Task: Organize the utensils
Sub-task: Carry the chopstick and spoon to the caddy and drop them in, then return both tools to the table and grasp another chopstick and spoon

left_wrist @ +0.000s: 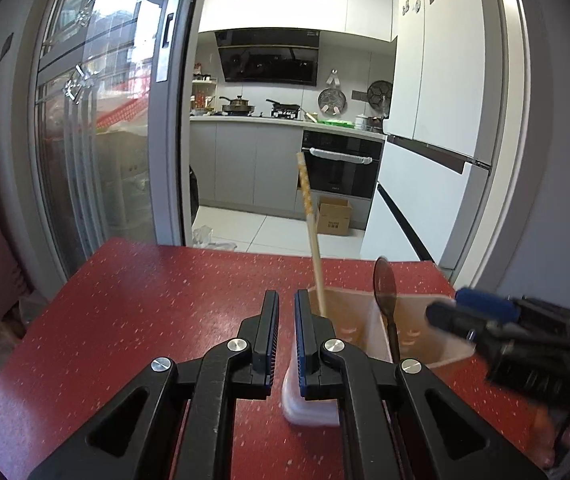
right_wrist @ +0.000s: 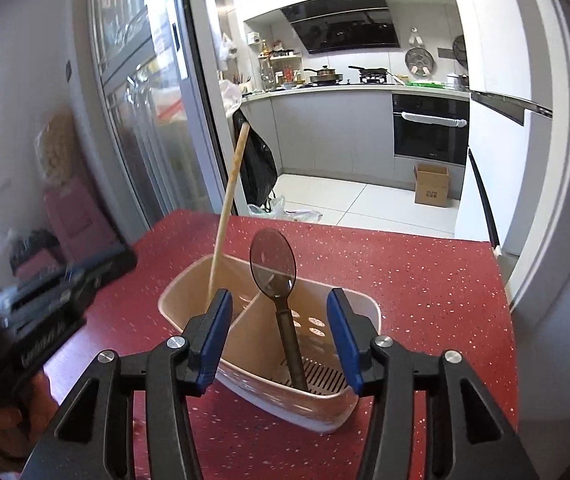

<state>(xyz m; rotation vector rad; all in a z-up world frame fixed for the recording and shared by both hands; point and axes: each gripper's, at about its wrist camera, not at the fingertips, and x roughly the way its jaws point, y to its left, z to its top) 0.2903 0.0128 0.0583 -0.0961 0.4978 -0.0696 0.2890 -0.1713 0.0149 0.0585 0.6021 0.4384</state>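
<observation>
A beige two-compartment utensil holder (right_wrist: 361,308) (left_wrist: 369,320) stands on the red table. A wooden chopstick (right_wrist: 227,208) (left_wrist: 312,232) leans in its left compartment. A dark translucent spoon (right_wrist: 273,264) (left_wrist: 385,284) stands bowl-up in its right compartment. My right gripper (right_wrist: 281,336) is open and empty, its blue pads either side of the holder's near end. My left gripper (left_wrist: 286,336) has its jaws nearly closed with a narrow gap and nothing between them, just left of and above the holder's near corner. The right gripper shows blurred in the left wrist view (left_wrist: 465,316).
The red speckled table (right_wrist: 425,280) (left_wrist: 145,300) ends ahead at its far edge. Beyond it are a glass sliding door (left_wrist: 105,120), a white fridge (left_wrist: 437,80) and a kitchen with a cardboard box (right_wrist: 431,184) on the floor.
</observation>
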